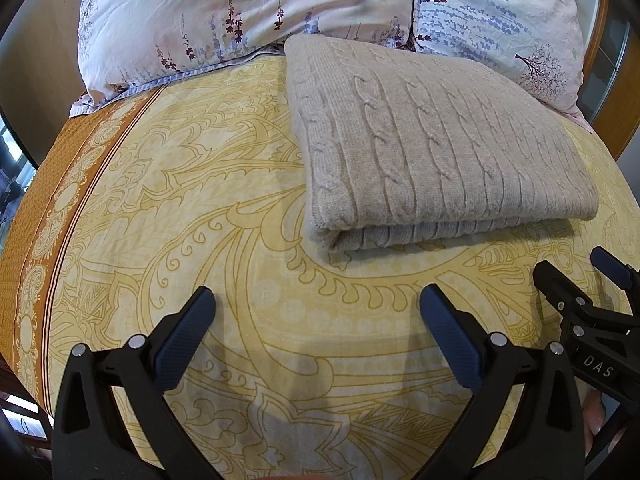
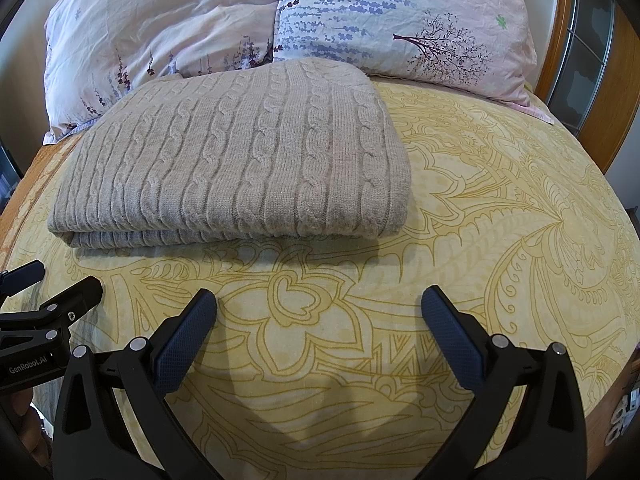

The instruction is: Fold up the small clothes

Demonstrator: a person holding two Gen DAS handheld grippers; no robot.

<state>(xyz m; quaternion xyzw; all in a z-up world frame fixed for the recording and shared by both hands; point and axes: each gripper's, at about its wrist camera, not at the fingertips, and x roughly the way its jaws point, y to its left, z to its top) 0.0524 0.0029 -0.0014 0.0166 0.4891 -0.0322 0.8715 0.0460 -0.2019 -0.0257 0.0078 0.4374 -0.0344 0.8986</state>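
A bed covered by a pale yellow sheet [image 2: 500, 208] printed with ochre scrollwork and flower outlines carries everything; an orange-brown patterned border [image 1: 44, 208] runs along its left edge. A folded beige cable-knit sweater [image 2: 248, 152] lies flat on the sheet. Behind it, two pink-and-white floral pillows [image 1: 192, 16] [image 2: 404, 20] rest side by side at the head, and the sweater's far edge reaches them.

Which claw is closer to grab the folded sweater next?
Neither by much, perhaps the right. Both the left gripper and right gripper hang open, empty, short of the folded beige cable-knit sweater on the yellow patterned bedsheet; its near edge sits more squarely ahead of the right.
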